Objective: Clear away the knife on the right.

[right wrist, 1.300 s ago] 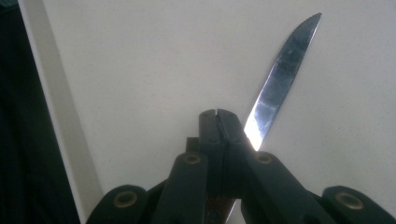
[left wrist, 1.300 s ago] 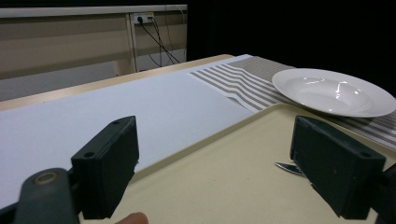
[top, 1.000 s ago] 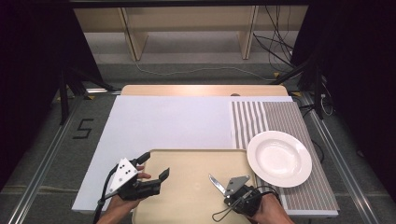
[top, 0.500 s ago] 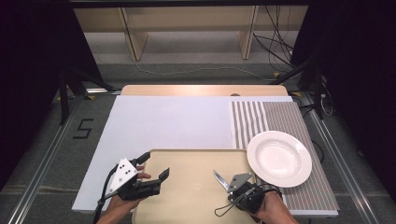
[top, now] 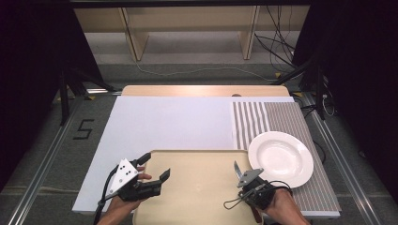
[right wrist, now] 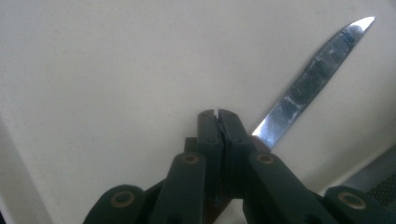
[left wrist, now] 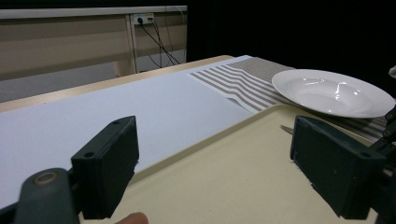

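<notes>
A table knife with a brown handle is clamped in my right gripper (right wrist: 218, 114), whose jaws are shut on the handle. Its steel blade (right wrist: 313, 79) sticks out up and to the right, just above the beige tray (right wrist: 102, 70). In the high view the blade (top: 237, 169) points away from me near the tray's right edge, next to the right gripper (top: 251, 182). My left gripper (top: 155, 166) stands open over the tray's left edge (top: 141, 164), nothing between its jaws. In the left gripper view, that gripper (left wrist: 222, 179) looks across the tray (left wrist: 233, 149) toward the knife tip (left wrist: 286, 128).
A white plate (top: 280, 158) rests on the striped mat (top: 263, 117) right of the tray, also seen from the left gripper as the plate (left wrist: 334, 92). A white sheet (top: 173, 124) covers the table's middle. Shelving and cables stand beyond the far edge.
My right gripper has carried the knife a little to the right and away from me, toward the plate. The left gripper has held still.
</notes>
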Tool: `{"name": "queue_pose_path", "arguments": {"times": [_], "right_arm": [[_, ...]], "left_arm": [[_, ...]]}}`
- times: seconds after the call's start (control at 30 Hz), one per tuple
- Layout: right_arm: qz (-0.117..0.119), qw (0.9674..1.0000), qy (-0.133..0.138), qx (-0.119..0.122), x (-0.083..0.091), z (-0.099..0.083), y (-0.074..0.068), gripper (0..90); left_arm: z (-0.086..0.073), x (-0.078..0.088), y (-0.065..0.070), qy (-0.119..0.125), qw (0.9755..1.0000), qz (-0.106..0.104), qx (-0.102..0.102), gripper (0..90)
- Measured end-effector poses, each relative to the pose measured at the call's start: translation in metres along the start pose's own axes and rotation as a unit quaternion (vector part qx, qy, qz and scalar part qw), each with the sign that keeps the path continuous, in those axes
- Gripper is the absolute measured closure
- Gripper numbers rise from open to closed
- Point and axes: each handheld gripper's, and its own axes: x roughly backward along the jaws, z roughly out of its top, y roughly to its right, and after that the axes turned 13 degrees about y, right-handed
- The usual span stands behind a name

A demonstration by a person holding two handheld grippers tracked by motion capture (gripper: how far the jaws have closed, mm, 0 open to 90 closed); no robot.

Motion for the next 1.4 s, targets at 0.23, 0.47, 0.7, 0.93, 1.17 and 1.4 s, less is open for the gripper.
{"name": "queue_pose_path", "arguments": {"times": [0.23, 0.47, 0.7, 0.93, 1.17, 1.4], "right_arm": [[-0.006, 0.9999, -0.005, -0.013, 0.005, -0.006, 0.010, 88.6], [-0.010, 0.9998, -0.005, -0.017, 0.006, -0.008, 0.011, 88.6], [-0.008, 0.9998, -0.004, -0.018, 0.007, -0.008, 0.013, 88.6], [-0.005, 0.9998, 0.004, -0.021, 0.008, -0.008, 0.013, 84.9], [0.003, 0.9989, 0.034, -0.033, 0.013, -0.006, 0.017, 77.9], [0.016, 0.9974, 0.051, -0.048, 0.016, -0.005, 0.019, 67.7]], "left_arm": [[0.000, 0.000, 0.000, 0.000, 1.0000, 0.000, 0.000, 15.2], [0.000, 0.000, 0.000, 0.001, 1.0000, 0.000, 0.000, 15.2], [0.000, 0.000, 0.000, 0.001, 1.0000, 0.000, -0.001, 15.2], [0.000, 0.000, 0.000, 0.001, 1.0000, 0.000, -0.001, 15.2], [0.000, 0.000, 0.000, 0.001, 1.0000, 0.000, 0.000, 15.2], [0.000, 0.000, 0.000, 0.000, 1.0000, 0.000, -0.001, 15.2]]}}
